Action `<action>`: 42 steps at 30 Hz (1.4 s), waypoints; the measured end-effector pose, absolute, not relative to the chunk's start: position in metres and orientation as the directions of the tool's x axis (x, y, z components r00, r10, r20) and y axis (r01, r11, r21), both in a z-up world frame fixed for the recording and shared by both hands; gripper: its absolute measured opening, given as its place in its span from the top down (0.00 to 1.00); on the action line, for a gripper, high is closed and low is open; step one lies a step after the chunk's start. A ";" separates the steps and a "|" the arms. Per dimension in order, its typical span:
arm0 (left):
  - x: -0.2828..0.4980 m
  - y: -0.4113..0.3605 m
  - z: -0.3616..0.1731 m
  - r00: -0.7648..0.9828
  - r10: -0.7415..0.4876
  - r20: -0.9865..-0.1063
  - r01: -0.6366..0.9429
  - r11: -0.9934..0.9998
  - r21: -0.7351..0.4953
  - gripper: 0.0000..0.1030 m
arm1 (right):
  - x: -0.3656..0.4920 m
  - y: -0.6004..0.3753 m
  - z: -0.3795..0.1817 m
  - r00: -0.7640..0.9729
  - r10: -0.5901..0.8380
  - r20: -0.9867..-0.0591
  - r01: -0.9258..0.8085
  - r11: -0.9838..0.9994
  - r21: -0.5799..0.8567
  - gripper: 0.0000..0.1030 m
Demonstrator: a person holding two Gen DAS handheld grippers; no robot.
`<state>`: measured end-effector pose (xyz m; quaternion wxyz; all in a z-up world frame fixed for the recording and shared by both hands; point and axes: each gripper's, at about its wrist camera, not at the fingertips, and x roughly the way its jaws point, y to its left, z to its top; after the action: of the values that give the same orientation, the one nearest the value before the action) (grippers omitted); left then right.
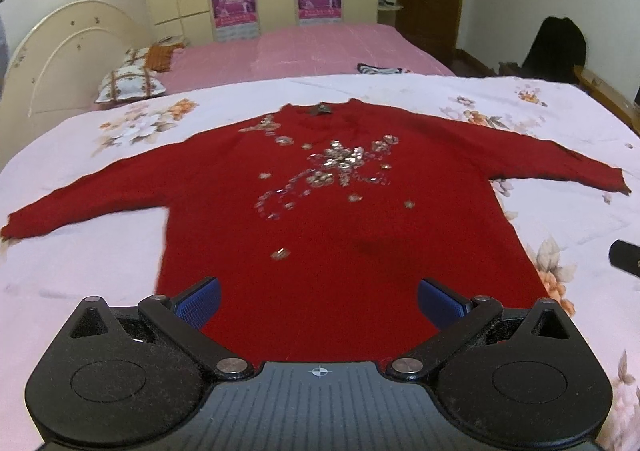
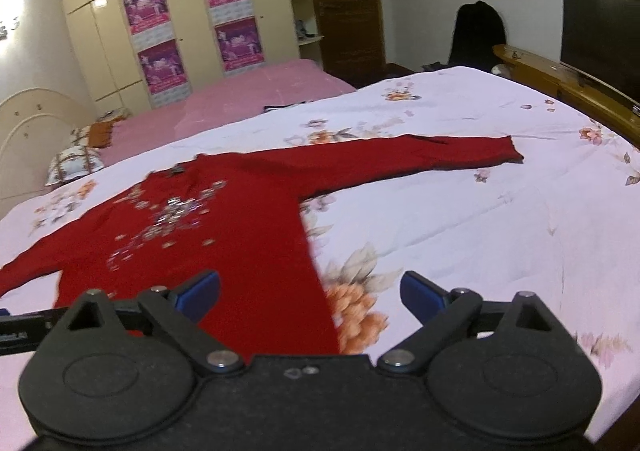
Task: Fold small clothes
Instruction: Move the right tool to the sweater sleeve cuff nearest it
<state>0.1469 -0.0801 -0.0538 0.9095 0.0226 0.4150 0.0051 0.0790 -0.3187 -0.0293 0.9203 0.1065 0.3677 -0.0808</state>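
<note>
garment: a red sweater (image 1: 332, 219) lies flat and face up on the bed (image 1: 560, 123), both sleeves spread wide, neckline toward 12 o'clock and hem toward 6 o'clock in the left wrist view.
decoration: a silvery sequin cluster (image 1: 340, 163) sits on the chest, with loose sprigs trailing toward 7 o'clock of it.
left gripper (image 1: 318, 301): fingers spread wide and holding nothing, poised over the hem, whether touching the cloth i cannot tell.
right gripper (image 2: 310, 295): fingers equally wide and empty, straddling the sweater's side edge at the hem; its right finger (image 2: 420, 297) is over the floral sheet.
sleeves: the left sleeve (image 1: 80, 203) runs out to 9 o'clock, the right sleeve (image 2: 420, 155) to 2 o'clock in the right wrist view.
handling: likely a soft, light knit that drapes and stretches; it should sag wherever unsupported and may drag on the sheet.
fragile part: the sequins look apt to snag or shed, so pinching there seems unwise.
where to grip: plain cloth at a cuff, shoulder seam or hem corner looks best, with a shallow pinch through both layers.
risk: catching the sheet along with the knit.
</note>
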 end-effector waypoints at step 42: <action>0.394 -0.155 -0.166 0.564 0.060 -0.824 0.007 0.997 0.078 0.00 | 0.289 -0.594 -0.166 0.545 -0.330 -0.771 0.701 0.684 0.202 0.61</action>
<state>0.3942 -0.1550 -0.1662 0.8836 0.0360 0.4666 0.0150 0.2887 -0.5938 -0.1658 0.8416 0.2532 0.3658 -0.3062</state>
